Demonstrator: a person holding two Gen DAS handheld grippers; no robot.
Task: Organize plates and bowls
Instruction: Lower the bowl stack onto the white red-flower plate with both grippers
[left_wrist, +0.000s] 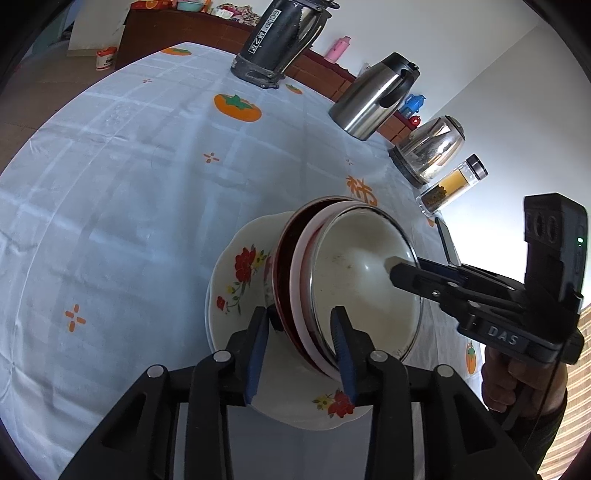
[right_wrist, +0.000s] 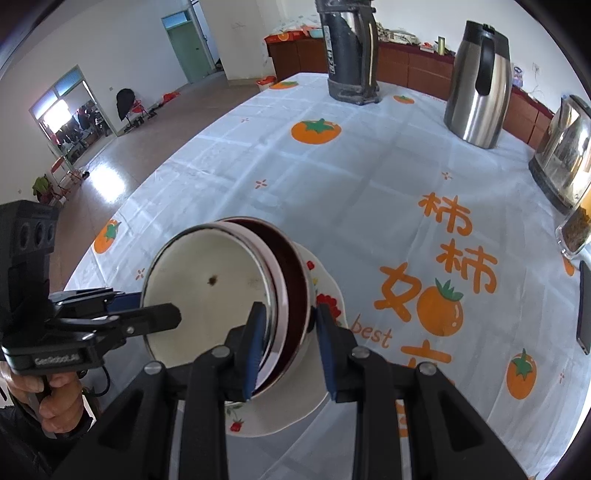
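Left claw: my left claw (left_wrist: 301, 334) is clenched on the near rim of the bowls (left_wrist: 332, 280); one blue pad (left_wrist: 258, 354) sits outside the dark red wall, the other inside the white bowl.
Right claw: my right claw (right_wrist: 288, 334) grips the opposite rim of the same stack; one pad (right_wrist: 255, 347) lies inside the white bowl, the other (right_wrist: 327, 347) outside the shiny wall.
Bowls: three nested, white inside pink inside dark red, all tilted up on edge, the low side on or just over the plate (left_wrist: 236, 295); I cannot tell which.
Plate: white with red flowers, flat on the surface (left_wrist: 110, 206), near its close edge.
Edges: in the right wrist view the surface drops off to the floor (right_wrist: 147, 125) on the left, near the stack.
Open room: a broad stretch of patterned cloth runs far and left of the plate.
Far row: black flask (left_wrist: 280, 37), steel jug (left_wrist: 373, 98), kettle (left_wrist: 430, 149) and jar (left_wrist: 452, 184) stand well apart from the stack along the right and far side.
Phone: a dark phone (right_wrist: 584, 306) lies flat at the right, partly cut off.
Hidden: the plate's near part is behind my fingers; the outer bowl's base is out of sight.
Hard to tell: a dark speck (right_wrist: 212, 281) marks the white bowl's inside; I cannot say what it is.
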